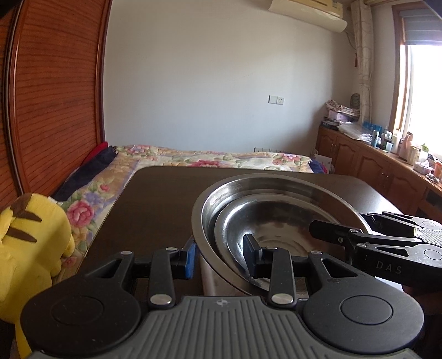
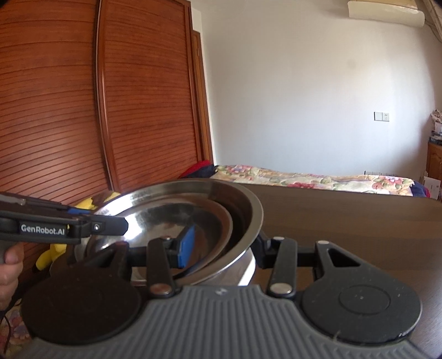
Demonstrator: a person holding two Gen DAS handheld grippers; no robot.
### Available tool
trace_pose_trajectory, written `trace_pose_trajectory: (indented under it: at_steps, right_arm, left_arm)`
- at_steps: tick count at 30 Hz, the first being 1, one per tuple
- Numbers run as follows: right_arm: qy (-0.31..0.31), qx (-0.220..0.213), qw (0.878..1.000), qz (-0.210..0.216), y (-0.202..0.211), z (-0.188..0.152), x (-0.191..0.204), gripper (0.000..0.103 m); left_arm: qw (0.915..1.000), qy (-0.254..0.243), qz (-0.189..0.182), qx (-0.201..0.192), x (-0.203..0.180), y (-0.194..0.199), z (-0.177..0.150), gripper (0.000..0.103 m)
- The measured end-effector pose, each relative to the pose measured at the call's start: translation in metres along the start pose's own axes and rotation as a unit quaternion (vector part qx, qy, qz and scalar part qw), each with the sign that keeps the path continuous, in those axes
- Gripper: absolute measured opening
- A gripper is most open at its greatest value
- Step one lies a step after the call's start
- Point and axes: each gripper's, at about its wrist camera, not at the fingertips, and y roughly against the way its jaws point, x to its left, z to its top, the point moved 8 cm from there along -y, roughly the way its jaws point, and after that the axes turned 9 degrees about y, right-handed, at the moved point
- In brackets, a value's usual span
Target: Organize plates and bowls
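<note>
"GenRobot.AI" is read on the left gripper (image 2: 83,229); "DAS" is read on the right gripper (image 1: 331,234). Two nested steel bowls (image 1: 265,218) are set on a dark table (image 1: 160,210), with bare tabletop left beyond them. The near rim is straddled by each gripper's open fingers, one inside, one outside. A hand (image 2: 8,270) is seen at the left gripper's handle.

A plain white wall (image 1: 210,82) closes the far side of the room, with an air conditioner (image 1: 309,11) mounted high on it and a reddish slatted wooden wardrobe (image 2: 83,105) at the left. A bed under a floral blanket (image 1: 210,158) lies beyond the dark brown table (image 1: 154,201). Daylight pours through a window (image 1: 425,96) above cluttered wooden cabinets (image 1: 367,163).
</note>
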Motion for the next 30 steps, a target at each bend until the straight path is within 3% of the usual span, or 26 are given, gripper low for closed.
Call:
trace_pose_trajectory:
  at_steps: [21,30]
  right_arm:
    - [-0.007,0.018,1.0,0.005,-0.008,-0.016,0.003,0.047]
    - [-0.004,0.018,1.0,0.008,-0.008,-0.016,0.005,0.054]
  left_arm:
    - [0.9998,-0.01,0.012,0.009,-0.001,-0.012,-0.014,0.036]
    - [0.9999,-0.007,0.007,0.009,0.002,-0.012,-0.015,0.039]
